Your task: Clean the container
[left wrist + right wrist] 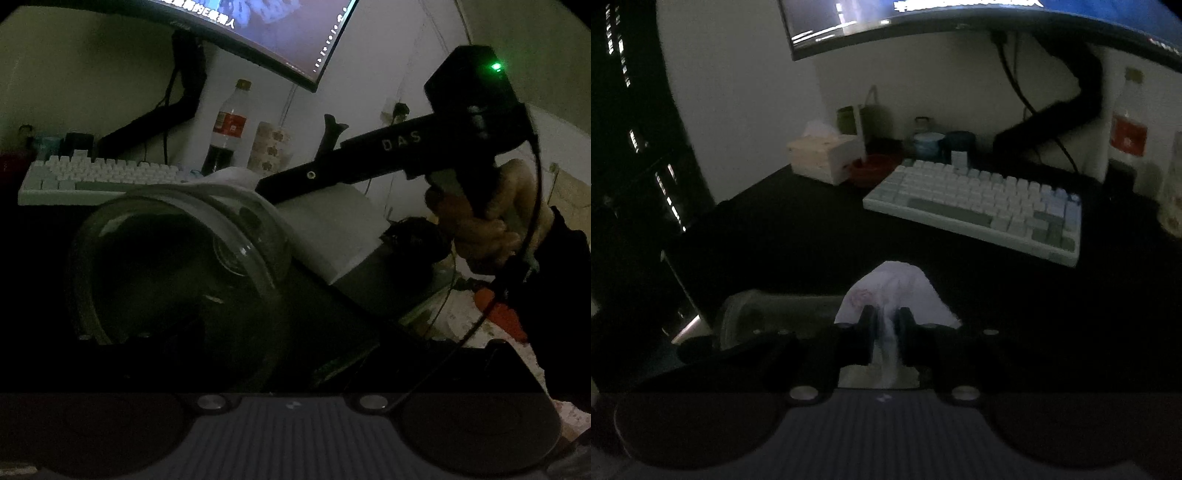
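My right gripper [886, 325] is pinched narrow on a white cloth [892, 286] so I can wipe. My left gripper's fingers are lost in shadow, so I cannot tell their state, though the clear container [177, 266] seems tipped close against it, mouth toward me. Beyond sits the keyboard [982, 203].

Clear container [177, 266] tilted, fills foreground; right claw [332, 138] above; keyboard [99, 177] behind.

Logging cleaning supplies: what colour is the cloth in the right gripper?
White cloth, faint pinkish print; clearest in the right wrist view.
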A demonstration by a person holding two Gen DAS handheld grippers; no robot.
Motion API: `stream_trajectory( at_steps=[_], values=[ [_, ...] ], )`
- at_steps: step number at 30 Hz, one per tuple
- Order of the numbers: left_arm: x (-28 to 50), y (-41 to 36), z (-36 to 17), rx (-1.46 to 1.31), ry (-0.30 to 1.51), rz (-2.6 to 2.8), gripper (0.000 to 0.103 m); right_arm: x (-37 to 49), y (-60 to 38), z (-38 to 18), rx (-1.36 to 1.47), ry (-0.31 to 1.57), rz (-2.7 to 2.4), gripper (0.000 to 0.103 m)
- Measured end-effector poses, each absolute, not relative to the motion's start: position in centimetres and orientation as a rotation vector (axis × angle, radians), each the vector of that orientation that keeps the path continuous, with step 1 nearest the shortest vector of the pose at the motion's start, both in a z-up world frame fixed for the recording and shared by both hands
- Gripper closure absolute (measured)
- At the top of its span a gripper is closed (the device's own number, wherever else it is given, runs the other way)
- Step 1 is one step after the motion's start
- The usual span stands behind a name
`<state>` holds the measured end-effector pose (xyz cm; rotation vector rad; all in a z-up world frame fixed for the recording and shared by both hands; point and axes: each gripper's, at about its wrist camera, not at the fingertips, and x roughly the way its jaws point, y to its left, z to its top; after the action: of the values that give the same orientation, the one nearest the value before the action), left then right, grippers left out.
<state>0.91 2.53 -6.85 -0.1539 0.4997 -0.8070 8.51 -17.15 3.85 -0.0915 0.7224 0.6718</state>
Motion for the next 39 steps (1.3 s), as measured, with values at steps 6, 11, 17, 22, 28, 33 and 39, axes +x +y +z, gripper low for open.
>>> stream_trajectory(
  at_steps=[6,11,17,22,28,33,39],
  values=[
    [0.8,2.2,-6.9,-0.136,0.491,-0.789,0.0,5.7,-14.9,4.0,-0.172,0.681,0.789,0.087],
    [0.8,2.5,-7.0,-0.147,0.492,-0.794,0.0,7.4,-15.8,3.9,-0.117,0.693,0.713,0.087],
    [1.0,2.5,-7.0,-0.152,0.492,-0.789,0.0,8.9,-16.3,3.6,-0.048,0.699,0.671,0.086],
    [1.0,2.6,-7.0,-0.153,0.49,-0.789,0.0,6.7,-14.5,4.0,-0.081,0.681,0.871,0.086],
    [1.2,2.9,-7.0,-0.174,0.493,-0.793,0.0,8.9,-16.2,3.7,-0.133,0.67,0.665,0.085],
    [1.2,2.8,-7.0,-0.171,0.491,-0.786,0.0,8.8,-16.8,2.9,-0.081,0.63,0.648,0.087],
    [1.6,2.8,-6.9,-0.175,0.502,-0.759,0.0,4.6,-13.6,3.0,-0.187,0.521,0.719,0.087]
  ],
)
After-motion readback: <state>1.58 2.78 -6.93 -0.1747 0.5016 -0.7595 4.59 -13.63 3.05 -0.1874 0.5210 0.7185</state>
